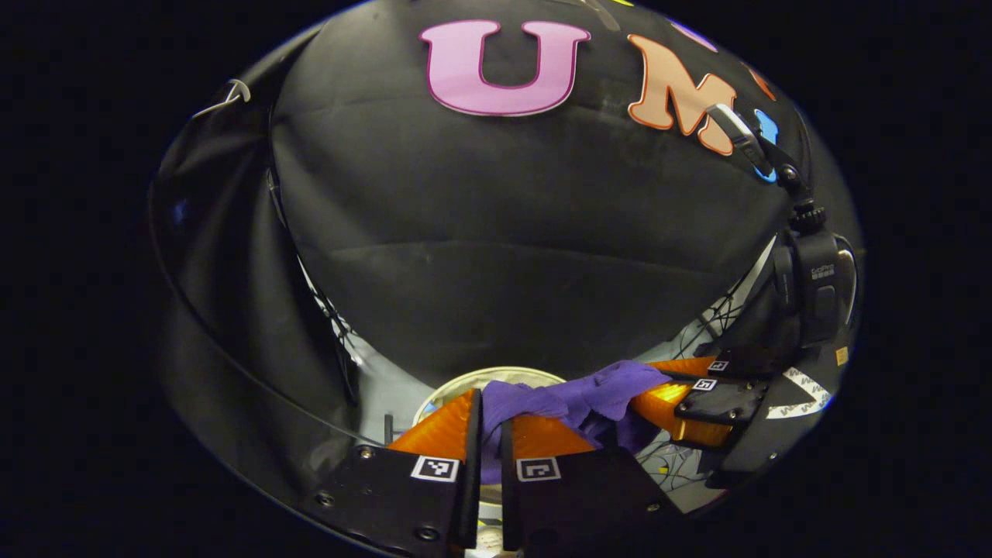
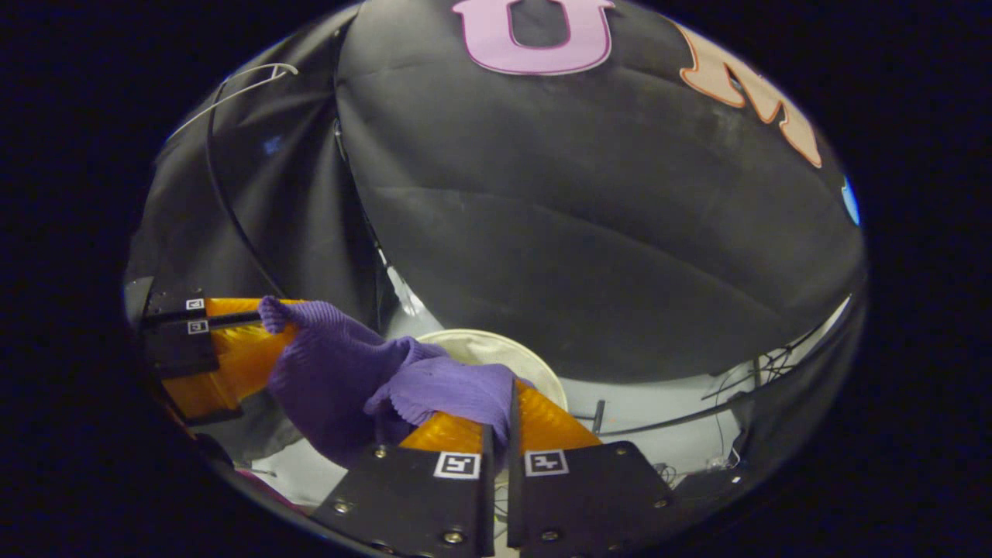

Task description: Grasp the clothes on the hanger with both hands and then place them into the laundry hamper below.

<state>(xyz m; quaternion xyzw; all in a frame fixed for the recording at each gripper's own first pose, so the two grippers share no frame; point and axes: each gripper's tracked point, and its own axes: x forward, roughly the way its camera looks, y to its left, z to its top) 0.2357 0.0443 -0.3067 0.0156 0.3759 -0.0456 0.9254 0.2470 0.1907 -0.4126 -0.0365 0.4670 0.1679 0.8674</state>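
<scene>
Both pairs of my fingers are nearly closed, each pinching a fold of the purple cloth (image 1: 573, 399) between them. In the left gripper view, my left gripper (image 1: 490, 422) sits at 6 o'clock with cloth squeezed in the narrow slit between its fingers, and the cloth runs toward 4 o'clock, where my right gripper (image 1: 673, 387) holds the other end. In the right gripper view, my right gripper (image 2: 500, 415) bites the cloth (image 2: 349, 372) at 6 o'clock, and the bulk of it sags toward 8 o'clock, where my left gripper (image 2: 256, 314) clamps its far corner. The hamper (image 2: 535, 364), a pale round rim, lies just beyond and below the cloth in both views; its rim (image 1: 457, 387) peeks out behind my left fingers. A bare wire hanger (image 2: 232, 85) hangs at 11 o'clock, well apart from the cloth. I judge the two-handed grasp done and the garment off the hanger, held close over the hamper. What is left is lowering it in and opening both grips.
</scene>
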